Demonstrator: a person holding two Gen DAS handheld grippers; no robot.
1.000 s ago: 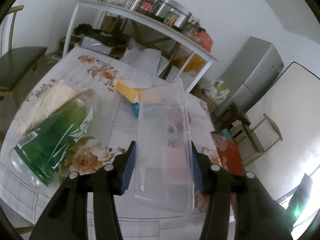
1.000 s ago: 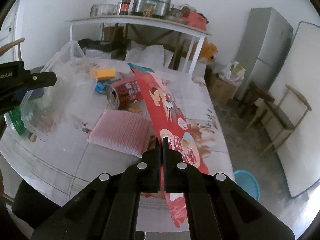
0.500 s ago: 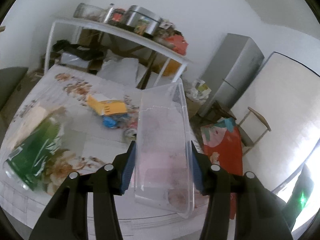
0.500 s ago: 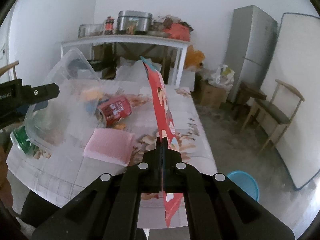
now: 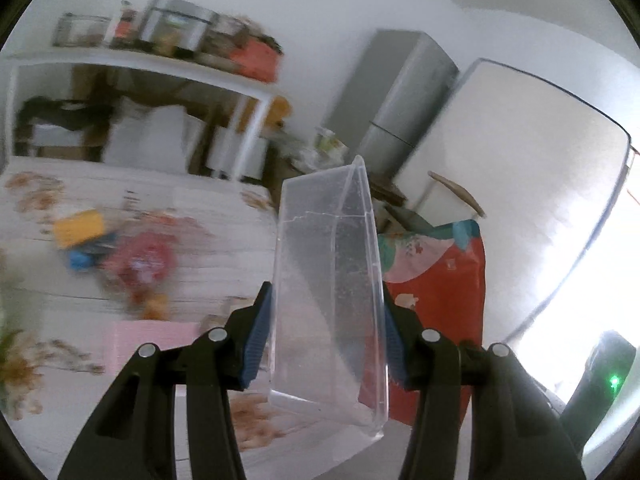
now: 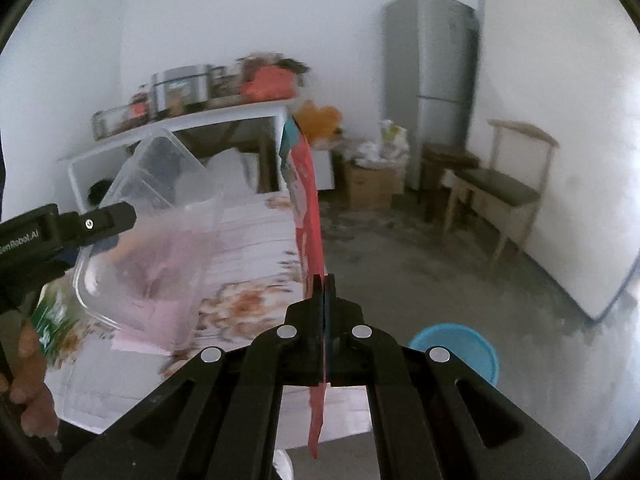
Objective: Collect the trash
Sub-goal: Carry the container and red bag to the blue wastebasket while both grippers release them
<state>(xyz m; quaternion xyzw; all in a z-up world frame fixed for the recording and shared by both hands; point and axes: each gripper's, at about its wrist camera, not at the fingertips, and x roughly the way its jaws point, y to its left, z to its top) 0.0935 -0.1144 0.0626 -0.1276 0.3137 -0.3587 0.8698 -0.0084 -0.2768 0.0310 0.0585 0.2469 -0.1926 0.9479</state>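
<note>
Though blur smears the table, left tongs grip a clear tub.

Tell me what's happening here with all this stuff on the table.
A person is clearing trash with a pair of tongs in each hand. The left tongs grip a clear plastic container, lifted above the floral table. The right tongs are shut on a red snack wrapper. A red can and pink pad remain.
</note>
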